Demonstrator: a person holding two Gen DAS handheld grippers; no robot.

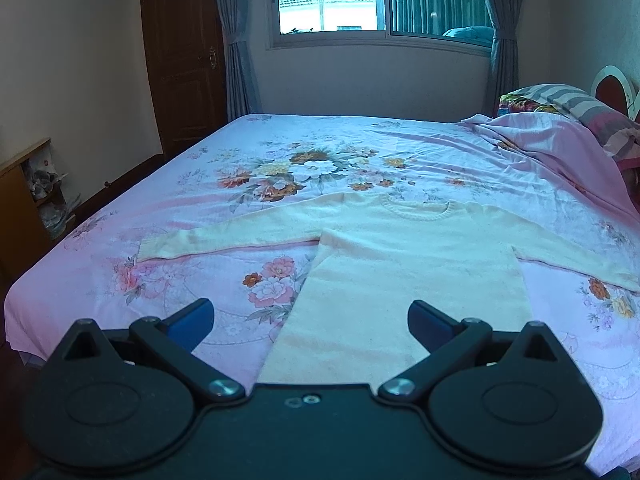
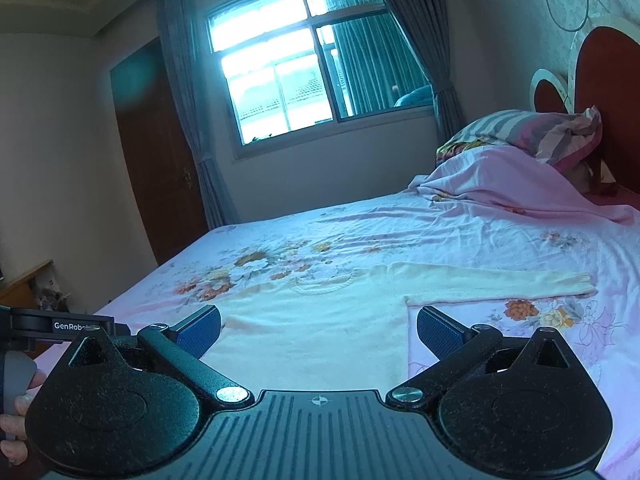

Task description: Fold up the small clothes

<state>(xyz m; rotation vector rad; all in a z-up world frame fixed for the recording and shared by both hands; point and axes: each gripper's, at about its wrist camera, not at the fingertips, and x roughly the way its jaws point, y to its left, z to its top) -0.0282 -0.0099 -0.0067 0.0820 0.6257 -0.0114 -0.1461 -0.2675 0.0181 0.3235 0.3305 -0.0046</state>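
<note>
A small cream knit sweater (image 1: 400, 248) lies flat on the flowered bedsheet (image 1: 280, 148) — front up, round ribbed collar at the far end, hem nearest, both long sleeves spread straight out left and right.

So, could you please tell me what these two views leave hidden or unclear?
- Sweater hem: left wrist view, hidden behind the left gripper body.
- Its left sleeve cuff: right wrist view, hidden behind the right gripper.
- Shelf contents: left wrist view, blurred and cut by the edge.
- Hand: right wrist view, mostly cut off.
</note>
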